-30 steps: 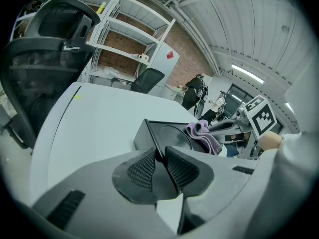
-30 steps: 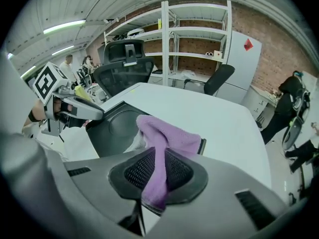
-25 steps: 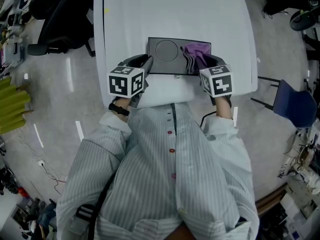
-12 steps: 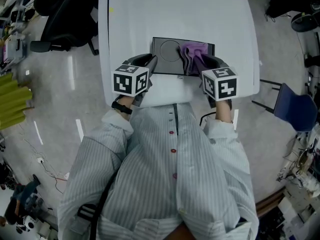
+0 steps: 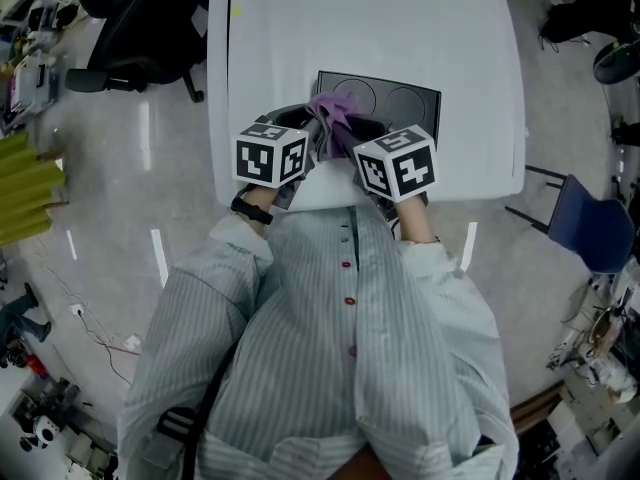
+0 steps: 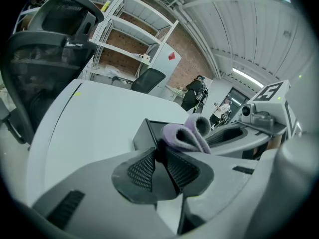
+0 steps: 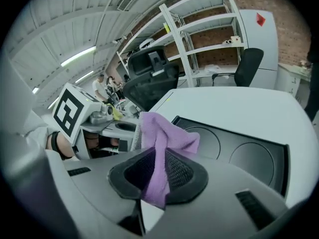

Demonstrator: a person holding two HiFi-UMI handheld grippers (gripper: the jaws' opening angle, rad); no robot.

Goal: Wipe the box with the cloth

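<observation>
Left hand-held gripper [image 5: 312,136] and right hand-held gripper [image 5: 352,140] meet at the near edge of the white tabletop [image 5: 370,28] in the head view, tips close together, each marker cube [image 5: 272,155] facing up. A purple cloth [image 5: 335,114] is bunched between them, over the left near corner of the dark box [image 5: 405,100]. The box lies flat beside the tabletop's near edge, about midway along it, and two round recesses show in its top. The person's striped shirt [image 5: 340,348] fills the lower part of this view.

From the left gripper view, the left hand-held gripper [image 6: 160,151] has its jaws drawn nearly together, with a fold of the cloth [image 6: 188,135] pinched at their tips and looping up just past them. A corner of the box [image 6: 144,133] sits right behind the jaws, the right hand-held gripper's body reaches in from the right, and the tabletop [image 6: 94,113] runs off toward its far left corner, where a black office chair [image 6: 45,49] stands beyond the edge.

From the right gripper view, the right hand-held gripper [image 7: 160,154] is clamped on the cloth [image 7: 162,138], which runs down between the mesh pads and stands up above them. Beyond lies the box [image 7: 239,153], and the left hand-held gripper's marker cube [image 7: 74,111] shows at the left
</observation>
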